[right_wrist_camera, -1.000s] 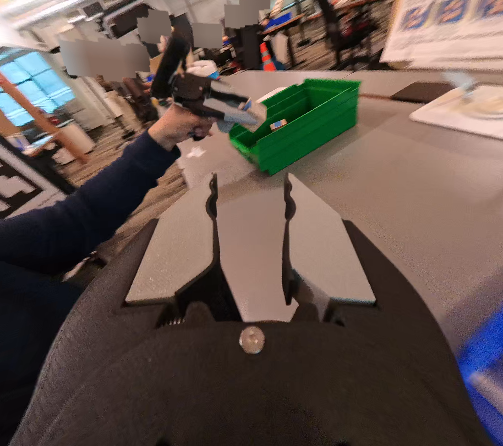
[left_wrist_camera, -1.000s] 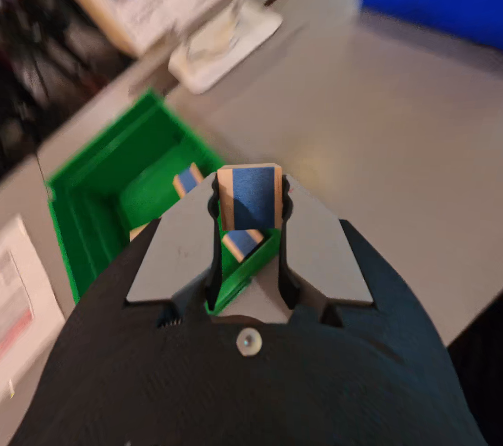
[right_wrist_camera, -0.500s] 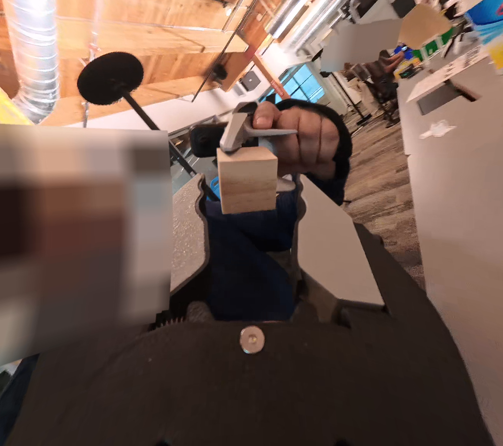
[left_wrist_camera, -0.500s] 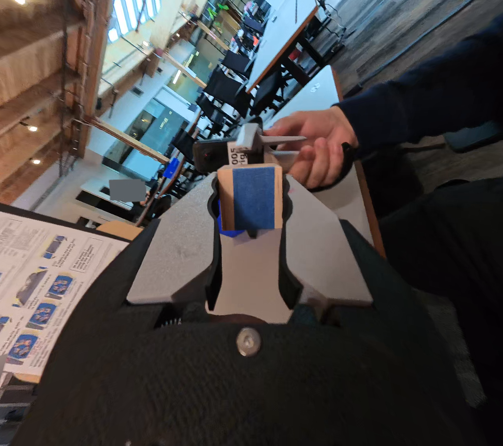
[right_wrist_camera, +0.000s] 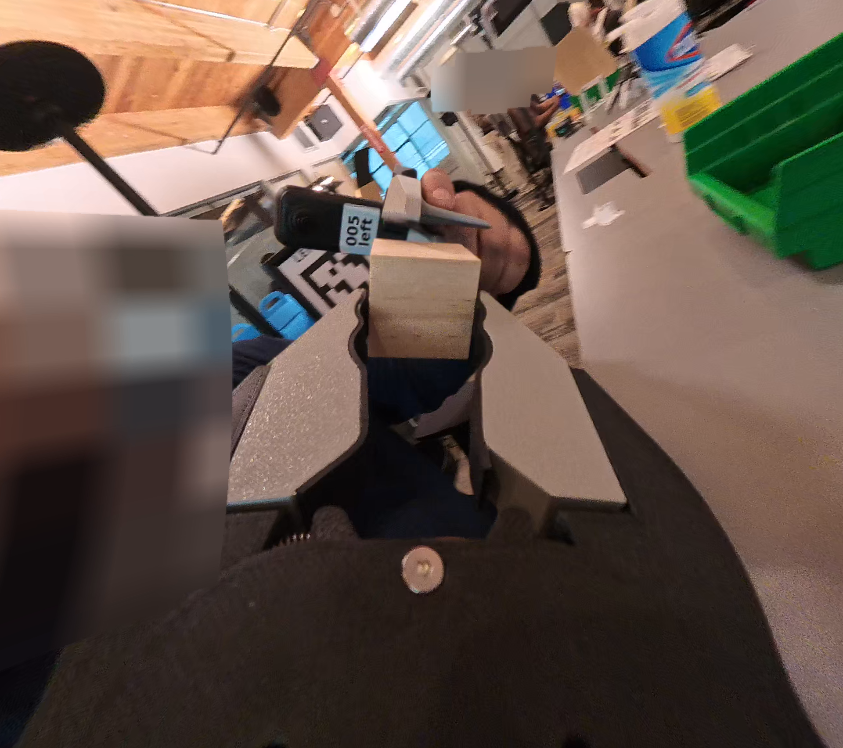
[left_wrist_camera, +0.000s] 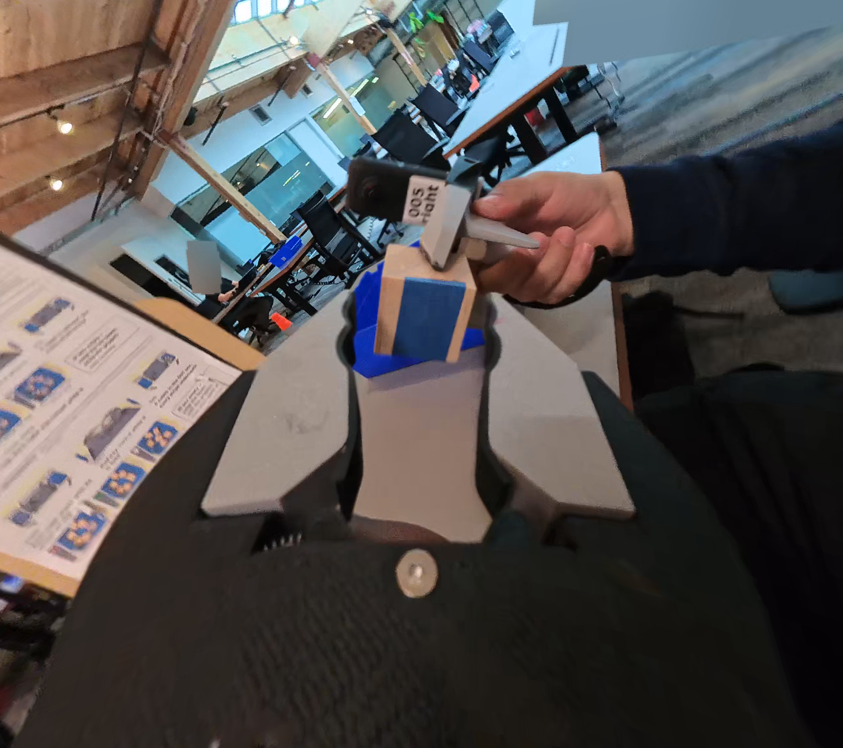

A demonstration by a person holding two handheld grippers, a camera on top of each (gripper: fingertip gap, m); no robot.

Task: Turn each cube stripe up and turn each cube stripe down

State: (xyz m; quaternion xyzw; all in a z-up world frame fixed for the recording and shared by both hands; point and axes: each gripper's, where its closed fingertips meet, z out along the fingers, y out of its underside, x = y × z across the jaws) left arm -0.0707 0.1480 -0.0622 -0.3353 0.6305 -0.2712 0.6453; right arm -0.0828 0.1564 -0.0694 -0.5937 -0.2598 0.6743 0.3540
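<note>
Resting in mid-air between both tools: one wooden cube (left_wrist_camera: 426,318), blue stripe (left_wrist_camera: 428,322) facing the left wrist camera, a plain wood face towards the right one.
- Right gripper (right_wrist_camera: 422,315): fingers closed against two opposite cube sides, gripping it at the tips.
- Left gripper (left_wrist_camera: 419,320): fingers narrowly parted, a slim gap on each side of the tilted cube.
- Green bin (right_wrist_camera: 775,188): on the grey table (right_wrist_camera: 684,361), well apart.
</note>
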